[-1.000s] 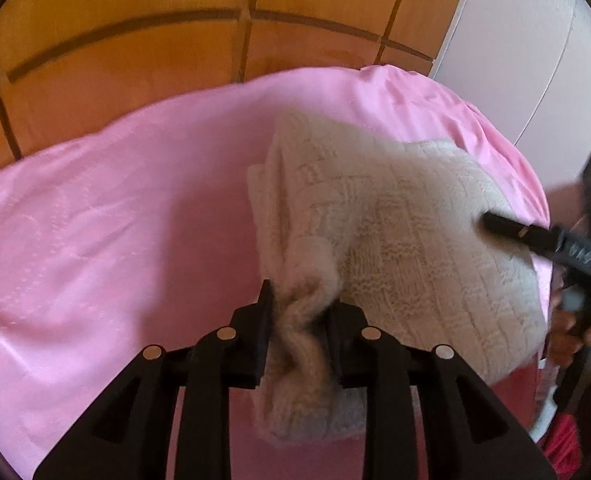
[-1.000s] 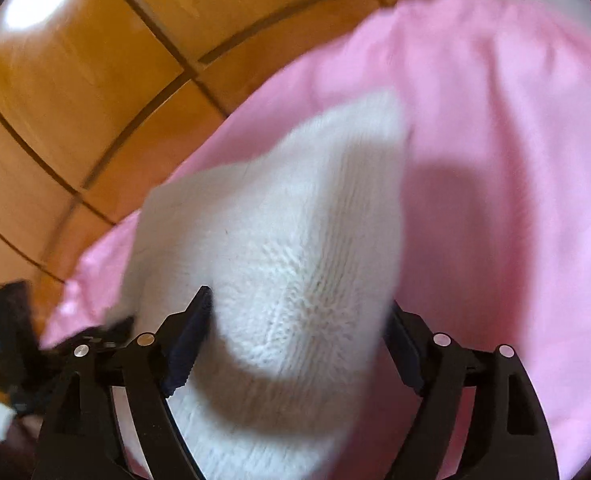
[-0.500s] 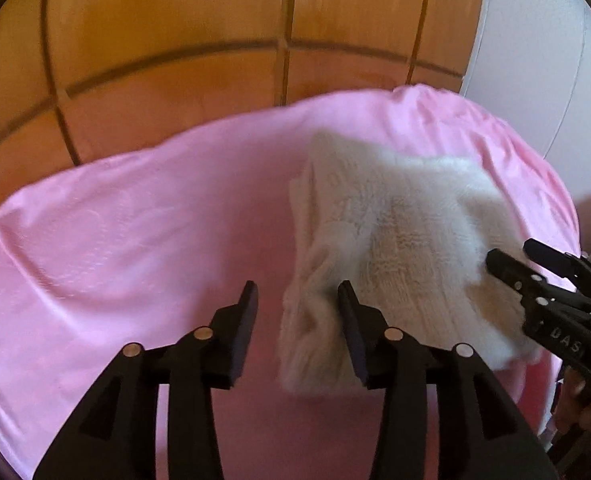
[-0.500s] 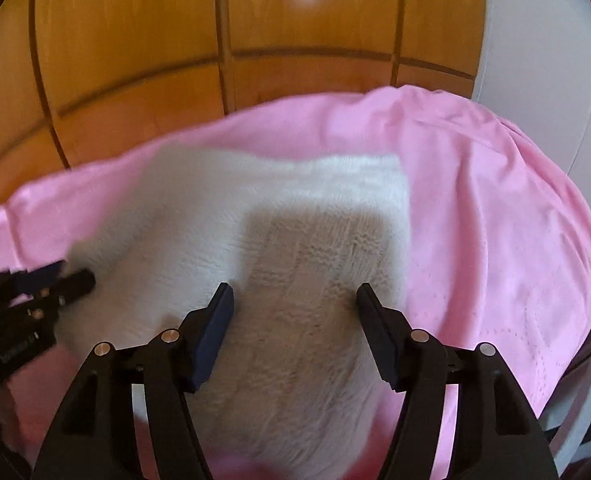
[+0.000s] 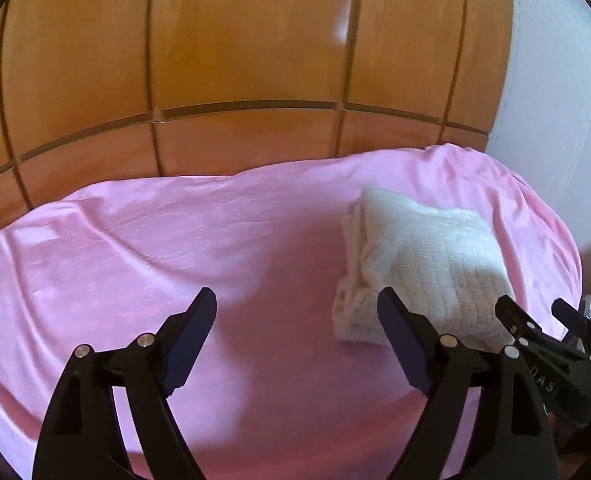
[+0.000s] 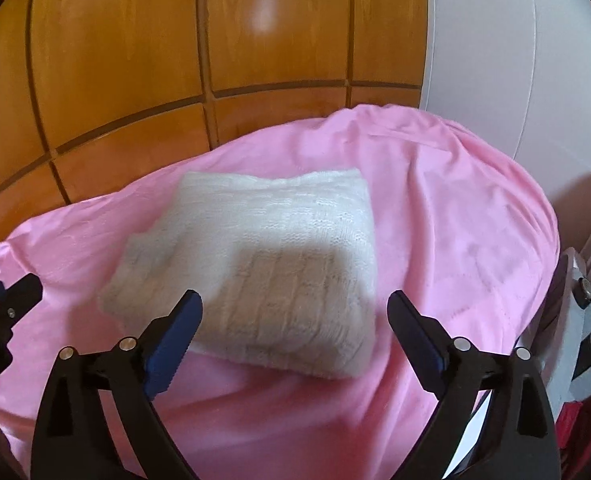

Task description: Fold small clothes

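A cream knitted garment (image 5: 419, 268) lies folded into a thick rectangle on the pink sheet (image 5: 175, 248), at the right of the left wrist view. In the right wrist view the garment (image 6: 263, 252) lies in the middle. My left gripper (image 5: 297, 304) is open and empty, to the left of the garment and nearer than it. My right gripper (image 6: 293, 306) is open and empty, just short of the garment's near edge. The right gripper also shows in the left wrist view (image 5: 535, 312), and the left gripper shows at the left edge of the right wrist view (image 6: 7, 296).
A wooden panelled headboard (image 5: 255, 60) rises behind the sheet. A white wall (image 6: 495, 60) stands at the right. A metal fitting (image 6: 587, 300) and red cloth (image 6: 587, 432) sit past the sheet's right edge.
My left gripper let go of the garment's edge and both grippers opened wide. Both have drawn back from the garment, which now lies folded on the sheet.
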The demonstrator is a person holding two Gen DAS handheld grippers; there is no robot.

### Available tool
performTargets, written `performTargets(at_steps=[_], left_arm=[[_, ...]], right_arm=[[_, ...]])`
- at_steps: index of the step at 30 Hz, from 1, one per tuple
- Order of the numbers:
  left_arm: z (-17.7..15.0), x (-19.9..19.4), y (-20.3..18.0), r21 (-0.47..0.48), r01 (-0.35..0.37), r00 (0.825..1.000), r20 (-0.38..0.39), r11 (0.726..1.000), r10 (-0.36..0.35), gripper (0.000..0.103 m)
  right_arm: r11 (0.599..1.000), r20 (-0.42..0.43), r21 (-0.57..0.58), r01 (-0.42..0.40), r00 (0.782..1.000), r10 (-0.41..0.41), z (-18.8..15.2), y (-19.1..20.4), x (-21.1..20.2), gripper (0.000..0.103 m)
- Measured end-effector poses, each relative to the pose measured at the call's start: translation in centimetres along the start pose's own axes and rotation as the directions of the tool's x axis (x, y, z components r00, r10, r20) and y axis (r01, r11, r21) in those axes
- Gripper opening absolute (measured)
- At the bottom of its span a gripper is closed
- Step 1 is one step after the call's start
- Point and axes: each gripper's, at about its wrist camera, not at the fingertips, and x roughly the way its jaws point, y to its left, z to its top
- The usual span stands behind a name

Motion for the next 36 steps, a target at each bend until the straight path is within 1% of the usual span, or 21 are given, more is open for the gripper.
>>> performTargets(at_steps=[3,7,9,11,16,23,27,36], left_arm=[[-0.3,-0.8,0.5,-0.019,-0.016,1.0,0.012,1.0,0.017,0.086],[-0.7,-1.6,0.2,0.0,-0.036,0.999,0.024,0.999,0.036,0.088],[-0.9,-1.8,-0.1,0.009,-0.04,0.999,0.03,0.999,0.04,0.091],[-1.1,-1.9,-0.4,0.014,-0.036,0.999,0.025,0.999,0.036,0.092],[-1.7,-2.1,-1.4,0.045,-0.044,0.999,0.021,0.998,0.043,0.095],[-2.1,-2.6,-1.7,0.058,-0.044,0.999,0.026,0.997,0.042,0.099],[-2.2,-2.8,-1.7,0.05,-0.044,0.999,0.029,0.998,0.042,0.1],[-2.4,-2.5,-1.2,0.029,-0.059,0.998,0.026,0.998,0.058,0.1]], right_arm=[[1.0,0.009,0.0,0.021,1.0,-0.021,-0.3,0.2,-0.5,0.096],[0.998,0.007,0.017,0.054,0.998,-0.055,-0.6,-0.1,-1.0,0.097],[0.997,0.008,0.021,0.079,0.997,-0.079,-0.7,-0.4,-1.3,0.097],[0.996,0.015,0.022,0.089,0.996,-0.09,-0.9,-0.7,-1.6,0.097],[0.996,0.035,0.022,0.092,0.995,-0.092,-1.1,-1.1,-2.1,0.097],[0.996,0.038,0.031,0.087,0.995,-0.088,-1.1,-1.5,-2.2,0.097],[0.995,0.041,0.026,0.099,0.994,-0.1,-1.0,-1.3,-2.2,0.097],[0.996,0.039,0.018,0.086,0.995,-0.087,-1.5,-0.8,-2.5,0.097]])
